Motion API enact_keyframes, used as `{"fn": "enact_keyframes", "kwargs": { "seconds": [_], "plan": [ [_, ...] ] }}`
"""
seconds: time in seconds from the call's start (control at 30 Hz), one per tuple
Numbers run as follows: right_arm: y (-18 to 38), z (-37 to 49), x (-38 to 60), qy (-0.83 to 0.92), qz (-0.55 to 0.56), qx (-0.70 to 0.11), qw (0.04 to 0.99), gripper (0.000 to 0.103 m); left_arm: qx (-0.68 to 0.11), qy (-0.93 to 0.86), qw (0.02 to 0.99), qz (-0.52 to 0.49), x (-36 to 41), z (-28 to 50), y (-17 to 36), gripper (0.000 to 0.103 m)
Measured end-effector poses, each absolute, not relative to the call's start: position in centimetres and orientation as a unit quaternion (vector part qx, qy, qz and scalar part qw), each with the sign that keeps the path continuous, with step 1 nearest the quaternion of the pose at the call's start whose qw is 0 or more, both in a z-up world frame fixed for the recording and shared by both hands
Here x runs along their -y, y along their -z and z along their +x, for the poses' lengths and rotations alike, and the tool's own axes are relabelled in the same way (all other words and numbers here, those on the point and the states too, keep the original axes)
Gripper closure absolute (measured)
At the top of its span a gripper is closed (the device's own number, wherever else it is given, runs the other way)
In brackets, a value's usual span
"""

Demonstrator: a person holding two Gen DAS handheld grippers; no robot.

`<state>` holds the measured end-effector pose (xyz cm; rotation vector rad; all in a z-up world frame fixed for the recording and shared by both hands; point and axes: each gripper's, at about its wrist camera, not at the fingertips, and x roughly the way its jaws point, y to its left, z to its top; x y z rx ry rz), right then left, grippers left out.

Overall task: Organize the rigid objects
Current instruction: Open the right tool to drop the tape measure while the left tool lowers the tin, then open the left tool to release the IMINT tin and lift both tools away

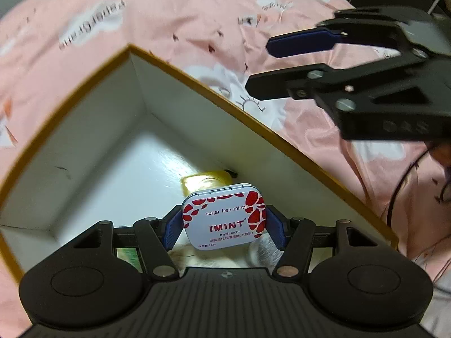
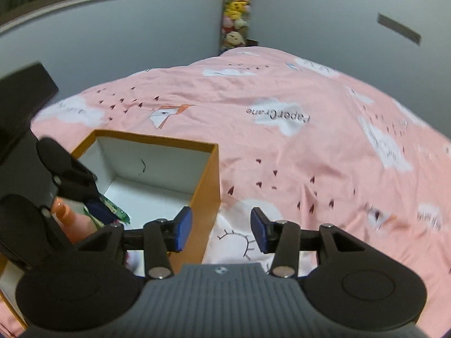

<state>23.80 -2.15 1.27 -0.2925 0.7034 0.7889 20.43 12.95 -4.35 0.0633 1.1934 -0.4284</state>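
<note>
My left gripper (image 1: 224, 226) is shut on a white mint tin (image 1: 224, 217) with red petals and "I'MINT" lettering, held inside an orange-edged cardboard box (image 1: 214, 91) with white walls. A yellow object (image 1: 205, 181) lies on the box floor just beyond the tin. My right gripper (image 2: 221, 229) is open and empty, over the box's right wall and the pink bedspread; it also shows in the left wrist view (image 1: 262, 64) at upper right. The box (image 2: 210, 186) sits at left in the right wrist view, with the left gripper (image 2: 95, 208) dipping into it.
The box rests on a pink bedspread (image 2: 310, 169) with cloud prints. A green packet (image 2: 115, 209) and an orange-pink object (image 2: 67, 217) lie in the box. Grey walls and a column of plush toys (image 2: 236, 8) stand beyond the bed.
</note>
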Motion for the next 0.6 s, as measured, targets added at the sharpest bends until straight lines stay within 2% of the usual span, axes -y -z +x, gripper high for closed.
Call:
{"fn": "enact_keyframes", "kwargs": {
  "seconds": [0.13, 0.47, 0.6],
  "plan": [
    [-0.4, 24.2, 2.3, -0.374, -0.123, -0.337, 0.855, 0.057, -0.598, 0.203, 0.775, -0.005, -12.6, 21.7, 6.4, 0.032],
    [1.1, 25.1, 2.5, -0.379, -0.114, -0.345, 0.851, 0.057, -0.643, 0.170, 0.742, -0.082, -13.1, 23.5, 9.4, 0.032],
    [1.3, 25.0, 2.7, -0.379, -0.112, -0.348, 0.850, 0.057, -0.655, 0.155, 0.735, -0.085, -13.1, 23.9, 10.1, 0.033]
  ]
}}
